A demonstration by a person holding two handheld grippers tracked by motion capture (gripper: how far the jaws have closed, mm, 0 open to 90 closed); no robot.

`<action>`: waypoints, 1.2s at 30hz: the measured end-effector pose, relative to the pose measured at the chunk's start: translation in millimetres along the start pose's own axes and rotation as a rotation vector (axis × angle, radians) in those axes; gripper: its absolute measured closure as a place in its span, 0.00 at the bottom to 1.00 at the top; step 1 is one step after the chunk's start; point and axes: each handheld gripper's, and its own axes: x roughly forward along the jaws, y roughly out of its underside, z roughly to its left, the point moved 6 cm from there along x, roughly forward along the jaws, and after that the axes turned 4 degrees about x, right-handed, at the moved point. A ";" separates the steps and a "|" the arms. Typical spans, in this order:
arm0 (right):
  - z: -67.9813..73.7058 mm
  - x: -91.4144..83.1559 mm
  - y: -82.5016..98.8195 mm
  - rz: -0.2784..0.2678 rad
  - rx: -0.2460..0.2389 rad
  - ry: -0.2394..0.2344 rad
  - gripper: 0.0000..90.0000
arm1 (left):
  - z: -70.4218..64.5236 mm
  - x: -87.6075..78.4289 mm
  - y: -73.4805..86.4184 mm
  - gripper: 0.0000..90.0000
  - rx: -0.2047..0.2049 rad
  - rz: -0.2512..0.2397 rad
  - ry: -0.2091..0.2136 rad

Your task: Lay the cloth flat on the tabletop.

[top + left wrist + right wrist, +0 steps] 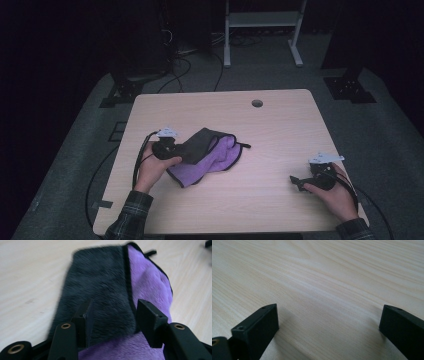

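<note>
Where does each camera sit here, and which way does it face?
High view: above the person's side, looking forward and down on the table; both forearms, left gripper at the cloth, right gripper.
Left gripper view: rides that gripper, looking along its open jaws, which straddle the cloth's grey folded layer without pressing it.
Right gripper view: rides that gripper, low over bare wood, jaws wide apart.
Shared: high and left gripper views both show the grey-and-purple cloth.

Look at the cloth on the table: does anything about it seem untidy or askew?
Yes. The cloth lies bunched left of the table's middle. Its dark grey side is folded unevenly over the purple side, so the edges do not line up, and a small loop sticks out at one corner.
</note>
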 end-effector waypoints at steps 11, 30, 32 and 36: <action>-0.1 -0.2 0.2 0.000 -0.001 0.000 0.02 | -4.9 21.8 13.6 0.89 0.056 0.109 -0.037; -1.2 -1.1 -0.5 -0.011 0.007 0.006 0.08 | 98.7 -17.8 9.8 0.79 -0.167 -0.095 -0.308; -1.6 -3.8 -1.8 -0.021 0.002 0.001 0.26 | 99.5 -18.2 11.8 0.68 -0.176 -0.102 -0.312; 0.9 -10.1 -10.5 -0.051 0.016 -0.021 0.39 | 95.8 -20.3 11.9 0.53 -0.164 -0.079 -0.322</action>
